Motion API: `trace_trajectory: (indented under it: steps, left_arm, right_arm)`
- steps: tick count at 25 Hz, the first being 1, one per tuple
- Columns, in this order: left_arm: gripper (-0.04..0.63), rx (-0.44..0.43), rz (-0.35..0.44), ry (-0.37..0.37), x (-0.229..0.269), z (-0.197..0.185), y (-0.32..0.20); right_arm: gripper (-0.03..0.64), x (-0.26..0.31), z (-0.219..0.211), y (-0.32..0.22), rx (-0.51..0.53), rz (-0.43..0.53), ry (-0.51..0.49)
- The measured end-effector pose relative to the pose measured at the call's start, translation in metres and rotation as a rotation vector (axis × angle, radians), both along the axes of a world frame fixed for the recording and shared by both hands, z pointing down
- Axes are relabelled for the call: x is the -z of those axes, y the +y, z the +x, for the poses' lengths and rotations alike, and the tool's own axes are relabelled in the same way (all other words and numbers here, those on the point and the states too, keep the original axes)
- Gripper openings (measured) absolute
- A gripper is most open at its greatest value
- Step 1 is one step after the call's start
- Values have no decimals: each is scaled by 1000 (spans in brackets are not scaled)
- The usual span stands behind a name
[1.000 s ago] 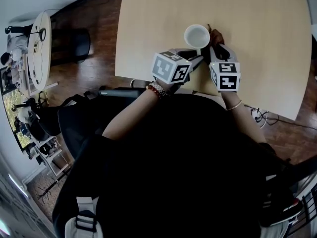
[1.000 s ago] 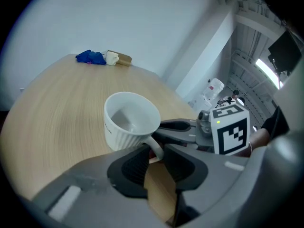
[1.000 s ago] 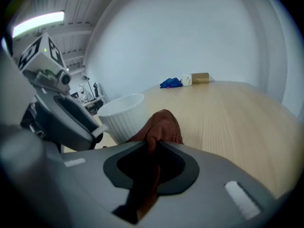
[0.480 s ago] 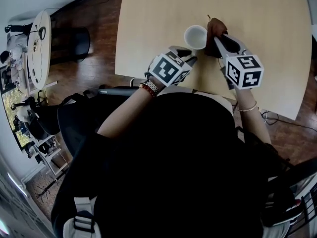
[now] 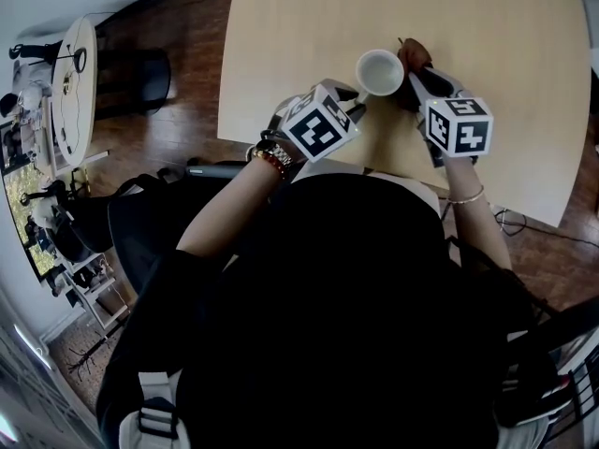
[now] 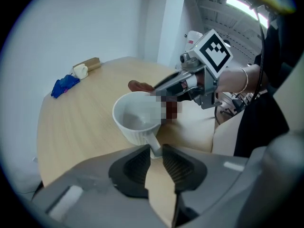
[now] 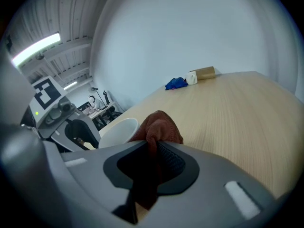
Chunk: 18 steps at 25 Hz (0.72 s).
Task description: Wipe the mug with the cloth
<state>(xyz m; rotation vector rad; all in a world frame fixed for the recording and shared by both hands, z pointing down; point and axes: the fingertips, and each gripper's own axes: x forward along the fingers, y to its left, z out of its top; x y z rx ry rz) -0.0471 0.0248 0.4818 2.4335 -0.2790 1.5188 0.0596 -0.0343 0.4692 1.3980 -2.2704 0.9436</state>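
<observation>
A white ribbed mug (image 5: 380, 71) stands near the front edge of the light wooden table (image 5: 487, 26). My left gripper (image 6: 156, 152) comes in from the mug's near left and is shut on the mug's handle (image 6: 154, 146). In the head view the left gripper (image 5: 358, 99) lies under its marker cube. My right gripper (image 7: 154, 148) is shut on a reddish-brown cloth (image 7: 159, 126), and the right gripper (image 5: 413, 73) holds the cloth (image 5: 410, 56) against the mug's right side. The mug (image 7: 118, 132) shows just left of the cloth.
A crumpled blue thing (image 6: 64, 85) and a small cardboard-coloured roll (image 6: 88, 65) lie at the table's far side. The table's front edge (image 5: 281, 152) runs just under my hands. A round side table (image 5: 73, 82) stands on the wooden floor at the left.
My right gripper has risen and swung out to the right with the cloth, which stays against the mug's right side. My left gripper has rolled, and the mug has shifted slightly right.
</observation>
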Motion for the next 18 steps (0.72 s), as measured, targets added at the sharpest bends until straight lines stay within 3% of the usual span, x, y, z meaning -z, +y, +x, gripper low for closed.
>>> trace_trajectory:
  steps: [11,15,18]
  left_arm:
    - [92,-107,8,-53,-1,-4,-2]
    - [92,-184,45,-99,0,-9,-7]
    - [91,-310,127,-171,-3,-17,-16]
  right_arm:
    - [64,-38,-3,6,133,-70,162]
    - [64,-20,-3,7,157,-42,74]
    - [64,-4,-3,7,177,-31,-30]
